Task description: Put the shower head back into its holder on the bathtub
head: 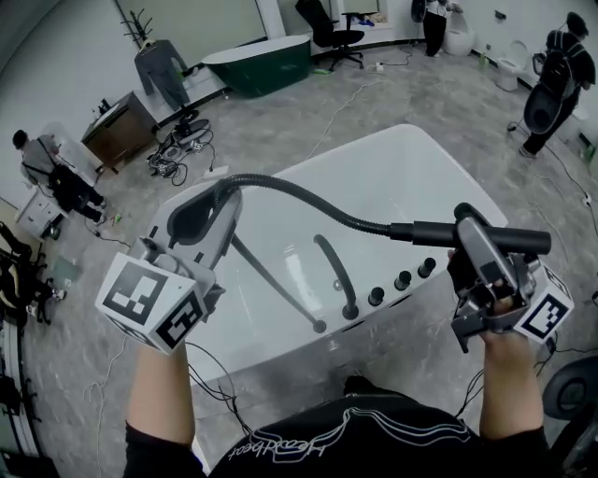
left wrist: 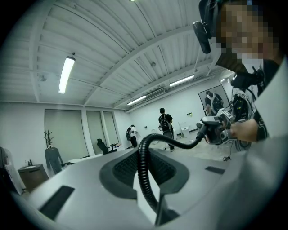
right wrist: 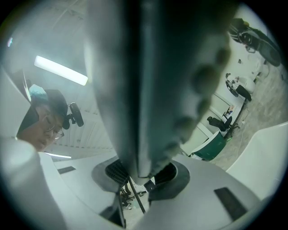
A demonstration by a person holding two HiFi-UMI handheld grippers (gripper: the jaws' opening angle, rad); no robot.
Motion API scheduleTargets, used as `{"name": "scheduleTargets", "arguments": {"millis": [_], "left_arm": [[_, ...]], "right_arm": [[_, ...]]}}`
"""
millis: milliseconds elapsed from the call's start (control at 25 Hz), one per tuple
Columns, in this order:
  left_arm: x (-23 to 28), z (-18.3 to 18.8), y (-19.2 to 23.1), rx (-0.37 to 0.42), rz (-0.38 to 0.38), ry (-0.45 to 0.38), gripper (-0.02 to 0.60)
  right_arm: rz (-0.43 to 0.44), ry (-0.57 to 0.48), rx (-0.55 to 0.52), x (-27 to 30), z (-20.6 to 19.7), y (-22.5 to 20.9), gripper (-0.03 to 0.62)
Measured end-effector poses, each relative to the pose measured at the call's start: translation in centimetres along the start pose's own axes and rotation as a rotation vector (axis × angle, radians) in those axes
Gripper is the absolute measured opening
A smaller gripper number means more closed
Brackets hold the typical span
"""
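A white bathtub (head: 374,187) lies below me, with a curved dark spout (head: 336,271) and three dark knobs (head: 403,280) on its near rim. Above the rim's right end, my right gripper (head: 478,235) is shut on the black shower head (head: 519,241), which fills the right gripper view as a blurred grey shape (right wrist: 153,90) between the jaws (right wrist: 144,175). The black ribbed hose (head: 308,198) arcs left to my left gripper (head: 217,203), which is shut on it. In the left gripper view the hose (left wrist: 145,170) rises between the jaws (left wrist: 148,188) and bends right. I cannot make out the holder.
A dark green tub (head: 262,63) and an office chair (head: 332,28) stand at the back. A wooden cabinet (head: 120,131) and cables (head: 173,159) are at the left, where a person (head: 56,177) sits. Another person (head: 556,79) stands at the right.
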State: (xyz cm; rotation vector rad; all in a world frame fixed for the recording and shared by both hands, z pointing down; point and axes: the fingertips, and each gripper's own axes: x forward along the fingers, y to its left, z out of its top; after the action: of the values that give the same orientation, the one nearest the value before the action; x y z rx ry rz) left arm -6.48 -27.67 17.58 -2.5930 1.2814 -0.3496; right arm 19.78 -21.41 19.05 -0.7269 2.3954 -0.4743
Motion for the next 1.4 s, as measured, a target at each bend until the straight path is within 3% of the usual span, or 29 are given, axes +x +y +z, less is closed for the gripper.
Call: {"name": "scheduleTargets", "arguments": {"millis": [560, 800, 1000, 1400], "left_arm": [[1.6, -11.9, -3.1, -0.232, -0.056, 0.153, 0.061], [-0.5, -18.2, -3.9, -0.382, -0.061, 0.189, 0.061], [0.4, -21.7, -6.8, -0.438, -0.07, 0.219, 0.061], [0.1, -31.5, -14.0, -0.575, -0.1, 0.315, 0.061]], "right_arm": [[-0.096, 0.093, 0.077, -1.3, -3.3, -5.5, 0.124], [-0.087, 0.127, 0.085, -0.3, -6.0, -4.2, 0.124], [-0.079, 0.145, 0.1, -0.3, -6.2, -4.4, 0.124], [-0.083, 0.284, 0.105, -0.7, -11.2, -2.4, 0.124]]}}
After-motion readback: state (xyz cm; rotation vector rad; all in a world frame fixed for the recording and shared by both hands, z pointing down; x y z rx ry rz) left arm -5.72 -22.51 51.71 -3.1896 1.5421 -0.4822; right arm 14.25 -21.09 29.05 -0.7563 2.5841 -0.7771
